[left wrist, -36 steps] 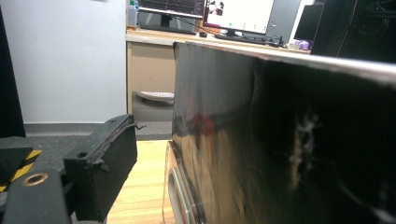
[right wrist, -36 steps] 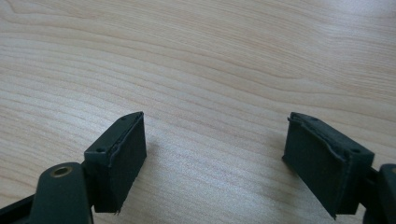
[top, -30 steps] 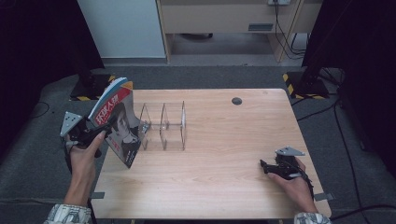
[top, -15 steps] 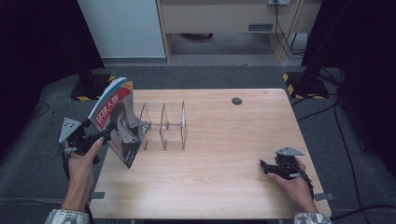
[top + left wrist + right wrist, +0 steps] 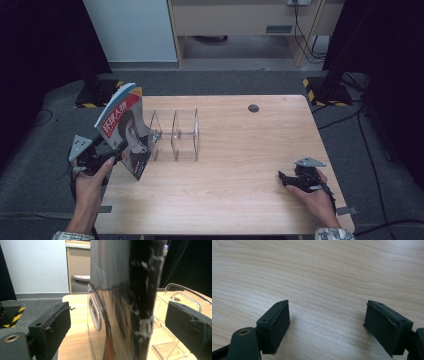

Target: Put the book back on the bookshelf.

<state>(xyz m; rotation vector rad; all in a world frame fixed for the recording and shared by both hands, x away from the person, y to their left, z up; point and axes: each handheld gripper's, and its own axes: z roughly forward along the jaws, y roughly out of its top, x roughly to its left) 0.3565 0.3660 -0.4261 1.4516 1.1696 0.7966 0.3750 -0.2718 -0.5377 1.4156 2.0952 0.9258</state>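
Left gripper [image 5: 119, 157] at left table edge, jaws spread wide either side of magazine [image 5: 125, 131], not clamping it in left gripper view. Magazine stands tilted, lower edge on table [image 5: 240, 150], leaning at left end of clear acrylic rack [image 5: 175, 135], just beside first divider. Can't tell if it sits in slot. Right gripper [image 5: 286, 179] rests on table near right front corner, jaws open, nothing between, well apart from rack.

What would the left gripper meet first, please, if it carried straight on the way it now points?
Most likely the magazine, whose edge stands between the open jaws of the left gripper, apparently untouched; the clear rack lies just behind.
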